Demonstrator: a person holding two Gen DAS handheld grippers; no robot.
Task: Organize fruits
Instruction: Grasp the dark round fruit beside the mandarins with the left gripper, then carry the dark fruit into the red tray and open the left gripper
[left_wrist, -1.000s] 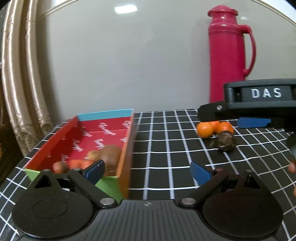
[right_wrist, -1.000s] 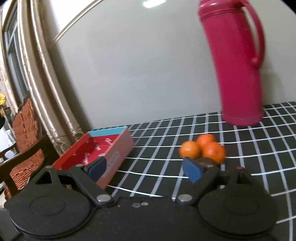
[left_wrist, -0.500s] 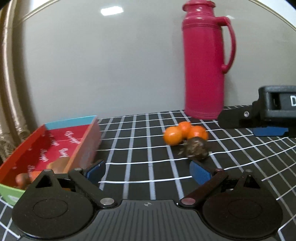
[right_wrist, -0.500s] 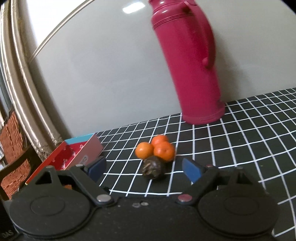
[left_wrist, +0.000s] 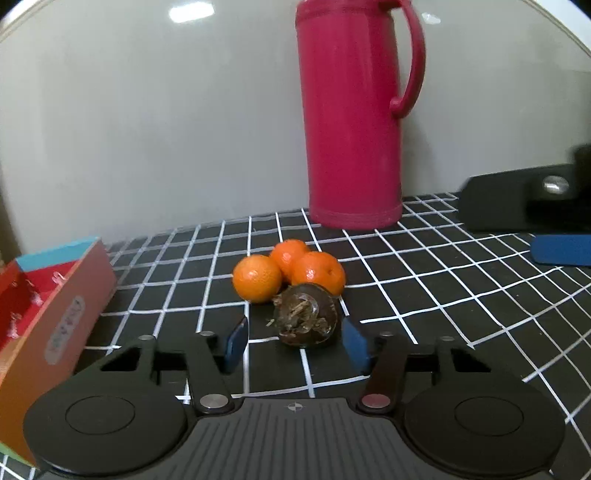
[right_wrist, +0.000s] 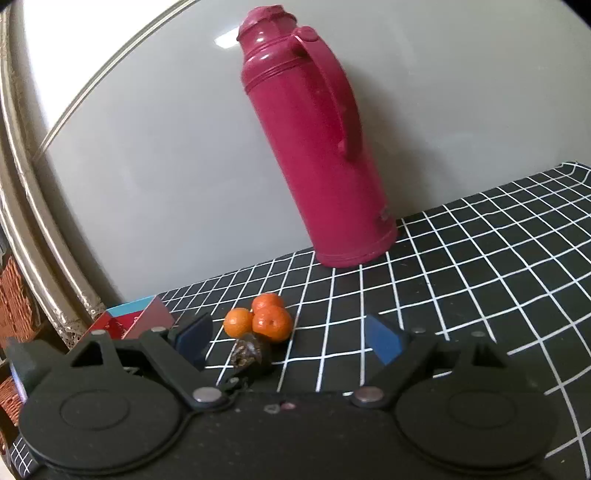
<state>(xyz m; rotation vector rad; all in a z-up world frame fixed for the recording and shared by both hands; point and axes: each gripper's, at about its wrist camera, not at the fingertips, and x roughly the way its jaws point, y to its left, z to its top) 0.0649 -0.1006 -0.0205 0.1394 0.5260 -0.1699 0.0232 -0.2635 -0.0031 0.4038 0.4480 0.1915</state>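
Note:
Three oranges (left_wrist: 286, 269) sit clustered on the black checked cloth (left_wrist: 424, 295), with a dark brown fruit (left_wrist: 304, 319) just in front of them. My left gripper (left_wrist: 295, 345) is open, its blue pads on either side of the dark fruit, not touching it. A red cardboard box (left_wrist: 48, 310) stands at the left. In the right wrist view the oranges (right_wrist: 264, 319) and the dark fruit (right_wrist: 251, 354) lie ahead and left of my open, empty right gripper (right_wrist: 288, 341). The right gripper's blue pad (left_wrist: 561, 249) shows at the left view's right edge.
A tall crimson thermos flask (left_wrist: 351, 122) stands against the grey wall behind the fruit; it also shows in the right wrist view (right_wrist: 317, 147). A wicker chair (right_wrist: 14, 306) and a silver frame (right_wrist: 40, 229) lie beyond the table's left end.
My left gripper has swung right from the box and closed in on the dark fruit, which now lies between its pads. My right gripper has pulled back to the right.

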